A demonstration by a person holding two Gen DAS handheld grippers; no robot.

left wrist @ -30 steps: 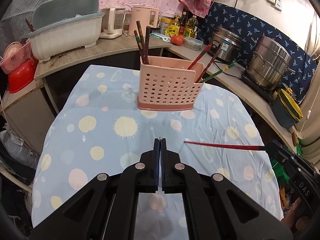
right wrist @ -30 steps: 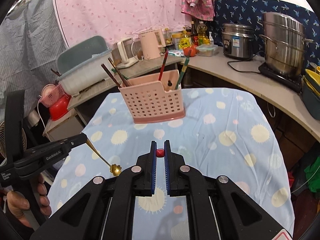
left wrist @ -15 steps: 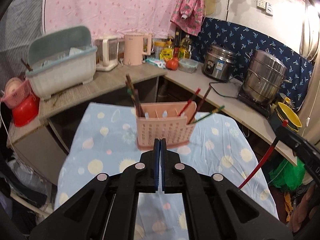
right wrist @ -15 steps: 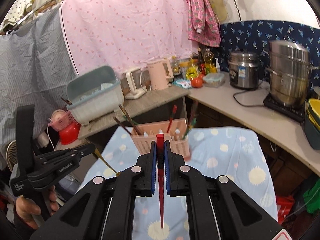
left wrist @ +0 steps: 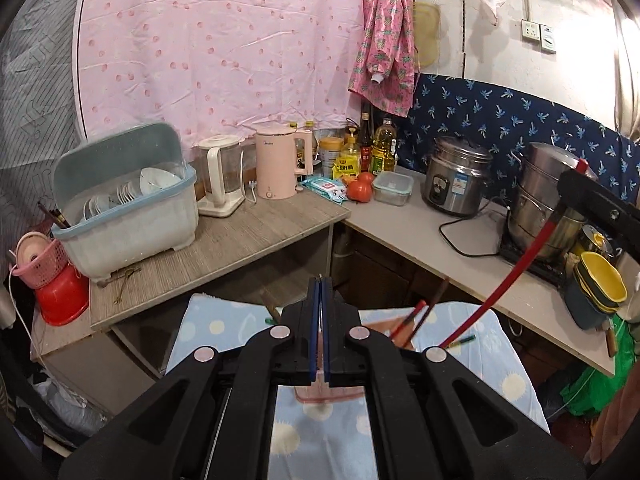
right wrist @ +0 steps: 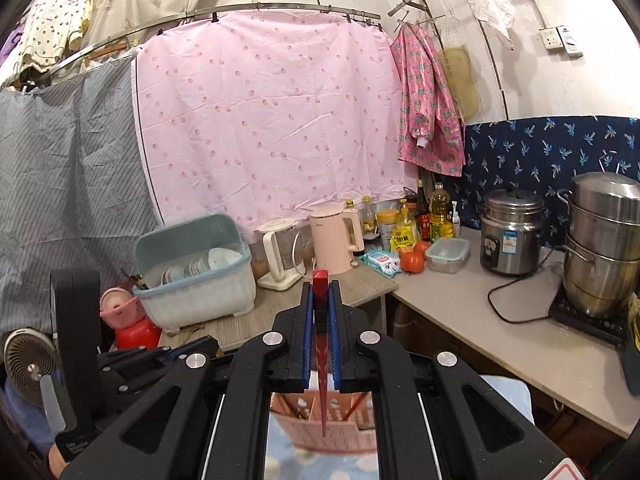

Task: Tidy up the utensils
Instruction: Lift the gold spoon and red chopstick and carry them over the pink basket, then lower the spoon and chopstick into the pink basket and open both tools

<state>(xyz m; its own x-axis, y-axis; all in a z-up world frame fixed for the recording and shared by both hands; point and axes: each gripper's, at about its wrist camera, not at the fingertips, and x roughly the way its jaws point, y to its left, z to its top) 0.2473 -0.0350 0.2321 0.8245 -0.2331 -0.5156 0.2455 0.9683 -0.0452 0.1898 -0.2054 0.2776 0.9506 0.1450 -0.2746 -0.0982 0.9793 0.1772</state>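
Chopstick (right wrist: 321, 320), red, is pinched in the right claw (right wrist: 321, 322), square end up past the fingertips, tip pointing down toward the pink caddy (right wrist: 352, 436). Seen from the left wrist, the same stick (left wrist: 516, 268) slants down from the right claw (left wrist: 576, 192) and its tip drops out of sight behind the left claw's frame, about at the caddy's right side. Can't tell if the tip is inside a compartment yet or just above the rim.

Caddy sits on the blue spotted cloth (left wrist: 496, 364) on the bench, mostly hidden under both claws. It already holds some sticks: a dark and a red one (left wrist: 424, 316) poke out on the right, another dark one (left wrist: 271, 312) on the left. A green-tipped piece (left wrist: 464, 338) shows near the right side; can't tell if it's in the caddy or lying on the cloth.

Left claw (left wrist: 319, 328): fingers pressed together. Nothing visible between them from its own camera; from the right wrist its tips are cut off by the right claw's frame, so whether it carries something thin I can't tell.

Progress, my read: well along. Several utensils stowed, one red stick mid-drop. Left to do: lower it into a slot, release, then deal with whatever the left claw may be carrying. No loose utensils visible on the cloth, but most of it is blocked from view.
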